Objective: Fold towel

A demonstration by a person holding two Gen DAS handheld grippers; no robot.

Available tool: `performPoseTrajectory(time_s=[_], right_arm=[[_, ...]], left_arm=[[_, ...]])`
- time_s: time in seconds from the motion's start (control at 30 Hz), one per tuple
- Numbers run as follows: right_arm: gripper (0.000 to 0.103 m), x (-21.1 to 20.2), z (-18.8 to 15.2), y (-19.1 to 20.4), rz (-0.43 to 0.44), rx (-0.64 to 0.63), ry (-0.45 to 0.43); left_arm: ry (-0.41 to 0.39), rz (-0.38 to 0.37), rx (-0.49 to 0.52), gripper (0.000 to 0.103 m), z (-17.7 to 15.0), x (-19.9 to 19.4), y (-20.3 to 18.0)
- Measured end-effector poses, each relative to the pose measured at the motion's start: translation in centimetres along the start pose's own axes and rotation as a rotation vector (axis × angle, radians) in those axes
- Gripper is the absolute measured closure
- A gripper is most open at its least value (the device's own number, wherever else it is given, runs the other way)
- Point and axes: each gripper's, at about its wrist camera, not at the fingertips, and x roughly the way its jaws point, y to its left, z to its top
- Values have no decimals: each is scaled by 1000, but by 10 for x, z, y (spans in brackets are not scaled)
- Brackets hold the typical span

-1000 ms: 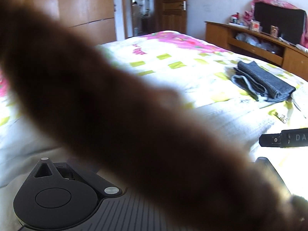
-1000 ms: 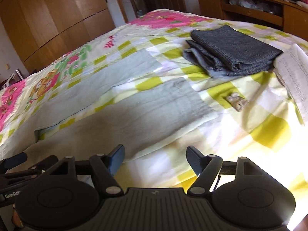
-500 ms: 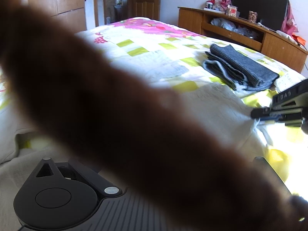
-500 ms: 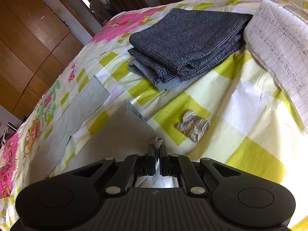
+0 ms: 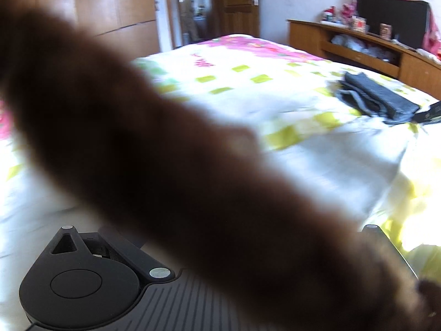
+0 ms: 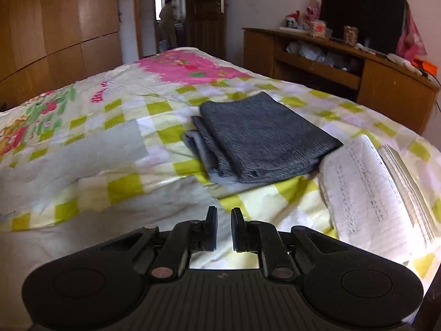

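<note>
Towel (image 6: 171, 201) in right claw (image 6: 222, 229)

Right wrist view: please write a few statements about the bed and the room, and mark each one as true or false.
1. A folded grey towel lies on the bed. True.
2. The notebook lies to the left of that towel. False: it lies to the right, at the towel's corner.
3. A television stands on the wooden cabinet. True.
4. The doorway at the back is shut. False: it is open, and a person stands beyond it.
</note>
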Motion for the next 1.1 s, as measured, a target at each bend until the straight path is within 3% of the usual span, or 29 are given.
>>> performPoseTrajectory(time_s=[0.13, 0.27, 0.43, 0.5, 0.6, 0.8, 0.93, 0.97, 1.0, 1.07, 1.1], right_arm=[[74, -5, 21, 81, 292, -199, 0], [71, 30, 50, 193, 573, -437, 39], [63, 92, 68, 354, 764, -773, 71], [54, 118, 70, 410, 793, -879, 97], [49, 143, 69, 464, 823, -996, 147], [37, 173, 72, 495, 829, -1117, 232], [44, 191, 70, 495, 775, -1117, 293], [58, 191, 69, 494, 776, -1115, 292], [74, 190, 67, 494, 780, -1117, 294], [80, 186, 62, 494, 778, -1133, 270], [82, 183, 61, 493, 775, -1133, 253]], left_arm=[[-8, 90, -14, 3, -1, -14, 82], [-43, 213, -17, 3, 6, -17, 168], [28, 324, 26, 4, 14, 20, 263], [56, 347, 38, 4, 15, 35, 297], [100, 367, 29, 4, 18, 55, 336], [204, 240, -35, 5, 23, 90, 376], [246, 239, -96, 24, 20, 106, 383], [243, 243, -102, 37, 20, 106, 382], [241, 249, -97, 44, 20, 105, 381], [244, 249, -69, 69, 22, 105, 377], [243, 241, -50, 75, 23, 104, 373]])
